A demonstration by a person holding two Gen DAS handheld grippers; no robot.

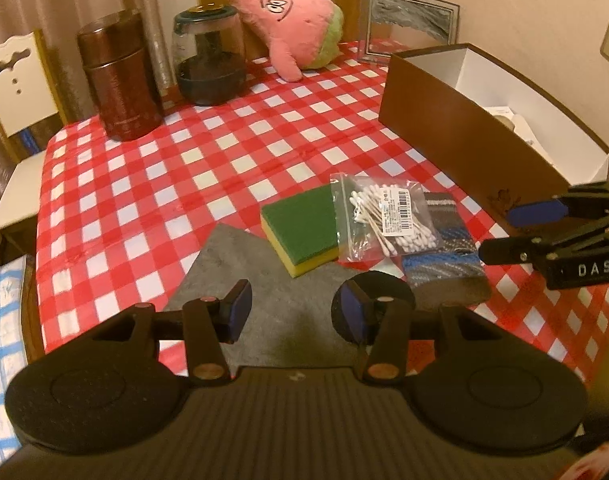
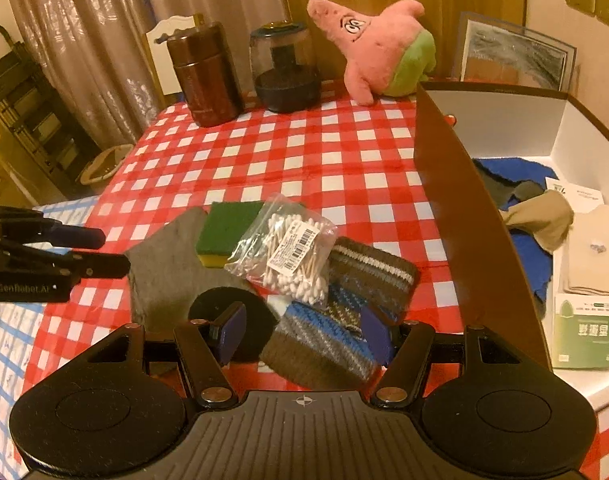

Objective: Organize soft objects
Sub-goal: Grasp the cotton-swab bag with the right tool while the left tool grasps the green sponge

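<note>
Both tongs stand released with nothing between their pads: the left gripper [image 1: 296,312] hangs over the grey cloth, and the right gripper [image 2: 304,332] hangs over the knitted piece, its blue pads on either side of it without clear contact.

Largest is the red-and-white checked tablecloth [image 2: 304,160]. At 3 o'clock in the right wrist view stands the brown box [image 2: 464,208], white inside, holding a blue cloth [image 2: 524,248], a tan fabric [image 2: 544,216] and a green-and-white packet [image 2: 584,336]. At 12 o'clock sits the pink star plush [image 2: 376,44], with a brown canister [image 2: 204,72] and a glass jar [image 2: 284,68] toward 11 o'clock.

At table centre the soft things cluster: the grey cloth [image 1: 248,280] at 9 o'clock, the striped knitted piece [image 2: 344,304] at 5 o'clock, a green-and-yellow sponge [image 1: 300,232] touching the cloth, a bag of cotton swabs [image 2: 288,256] lying across sponge and knit, and a black round pad [image 2: 232,320] at 6 o'clock.
</note>
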